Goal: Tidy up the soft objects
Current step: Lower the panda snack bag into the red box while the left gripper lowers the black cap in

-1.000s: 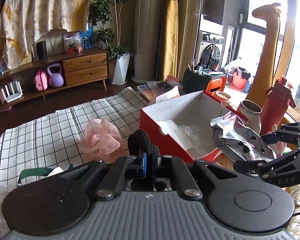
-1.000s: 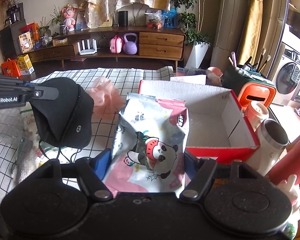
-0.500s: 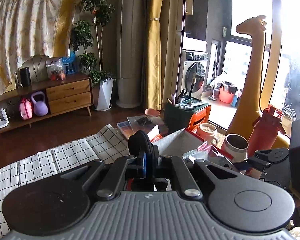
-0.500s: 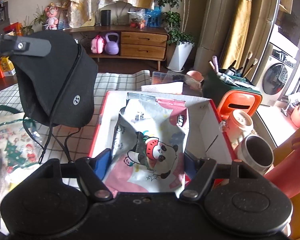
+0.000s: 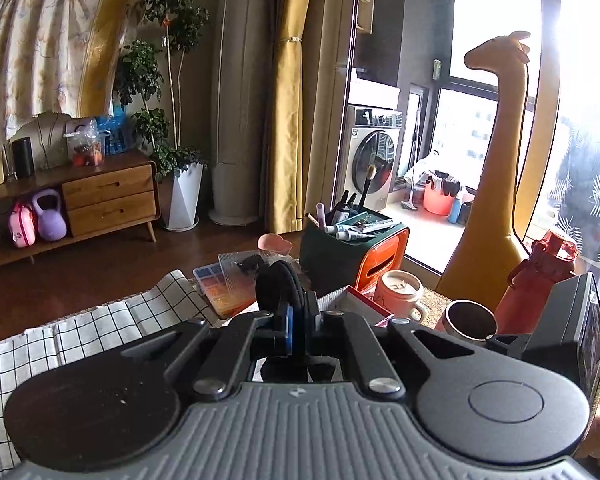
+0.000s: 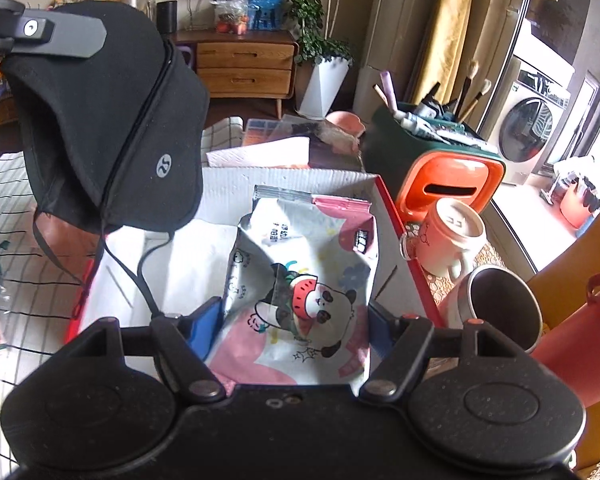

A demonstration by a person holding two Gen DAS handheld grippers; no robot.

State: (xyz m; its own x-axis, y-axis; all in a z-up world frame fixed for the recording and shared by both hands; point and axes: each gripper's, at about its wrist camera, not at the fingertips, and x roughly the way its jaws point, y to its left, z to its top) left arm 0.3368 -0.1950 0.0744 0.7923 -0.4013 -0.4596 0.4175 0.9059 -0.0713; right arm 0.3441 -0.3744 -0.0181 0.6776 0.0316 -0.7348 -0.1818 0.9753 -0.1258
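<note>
Black fabric of the pouch point(image 6: 112, 120), pinched in the left gripper point(image 5: 296, 328), had risen over the red box point(image 6: 292, 184) while the right gripper point(image 6: 296, 320), clamped on the panda packet point(image 6: 300, 280), had apparently lowered it inside, so both seemed nearly stowed.

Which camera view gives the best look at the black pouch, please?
The right wrist view: the whole black pouch hangs there from the left hand-held gripper, logo and cords visible. The left wrist view shows only its pinched edge between the fingers.
</note>
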